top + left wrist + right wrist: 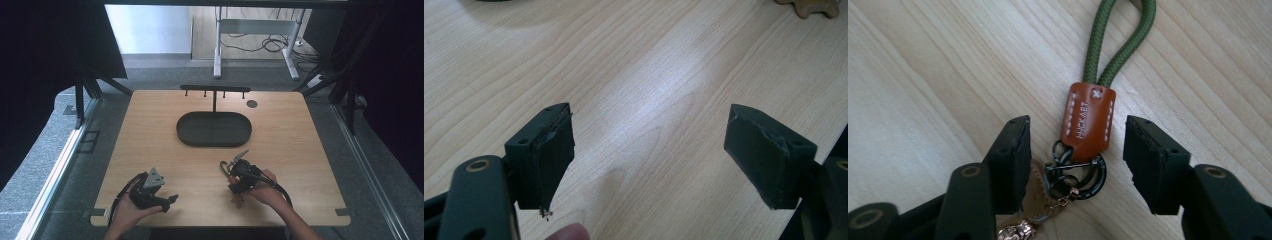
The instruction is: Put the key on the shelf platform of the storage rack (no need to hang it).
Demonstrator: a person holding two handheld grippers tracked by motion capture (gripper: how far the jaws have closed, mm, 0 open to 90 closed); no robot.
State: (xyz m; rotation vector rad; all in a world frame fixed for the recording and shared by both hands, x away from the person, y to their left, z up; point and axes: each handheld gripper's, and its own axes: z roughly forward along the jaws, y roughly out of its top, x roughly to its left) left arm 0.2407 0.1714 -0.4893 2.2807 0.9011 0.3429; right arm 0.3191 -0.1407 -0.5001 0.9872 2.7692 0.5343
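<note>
A keychain lies near the table's front right, with an olive-green cord loop [1118, 40], a brown leather tag [1087, 107] and black rings [1095, 177]. My right gripper [1077, 131] is open, its jaws on either side of the tag with a gap on both sides. A tan leather charm [1035, 197] lies partly under the left jaw. From above, the right gripper [233, 179] sits over the keychain [223, 167]. My left gripper [649, 117] is open over bare wood at the front left [170, 200], with nothing between its jaws.
A black oval tray [182, 131] sits at the table's middle. Behind it stands a black rack with small hooks [215, 90]. A small dark disc [252, 104] lies at the back right. The tan charm [809, 7] shows at the top right of the left gripper view.
</note>
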